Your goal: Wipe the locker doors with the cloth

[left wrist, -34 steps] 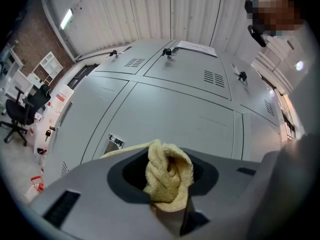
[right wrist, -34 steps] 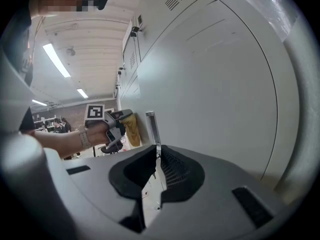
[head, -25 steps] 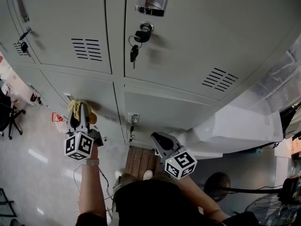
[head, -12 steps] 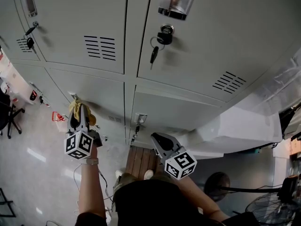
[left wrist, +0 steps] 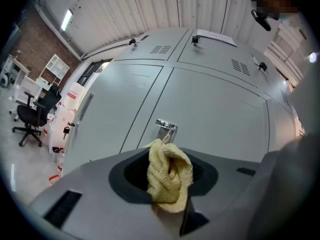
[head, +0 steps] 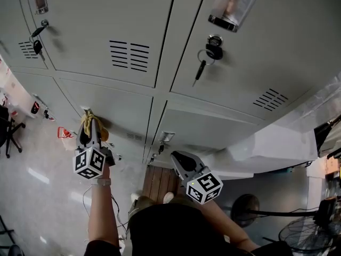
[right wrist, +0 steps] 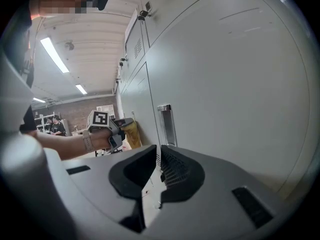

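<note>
The left gripper (left wrist: 168,185) has its jaws clamped on a yellow cloth (left wrist: 169,176), a bunched wad of looped terry whose folds bulge out past the jaw tips. In the head view that wad sits at the upper left part of a lower locker door (head: 114,108); whether it presses on the metal cannot be told. From the left gripper view, a small bright metal pull (left wrist: 166,128) with a squared lip shows on the door just beyond the cloth. The right gripper (right wrist: 157,161) is held lower and to the right, well apart from the left one, angled toward the neighbouring lower door (head: 213,129); its jaws stand nearly together at the tips, one face ribbed, with nothing between them. The lockers are smooth grey sheet metal with thin seams between flat rectangular doors. The upper doors carry louvred vent slots (head: 129,55), and one has a round lock (head: 214,40) with a dark key (head: 200,68) dangling from a ring, below a recessed shiny handle (head: 230,7). Each gripper ends in a white cube (head: 89,162) printed with black square markers. The floor (head: 42,185) is pale and glossy, and a slatted wooden board (head: 157,183) lies at the lockers' foot.
</note>
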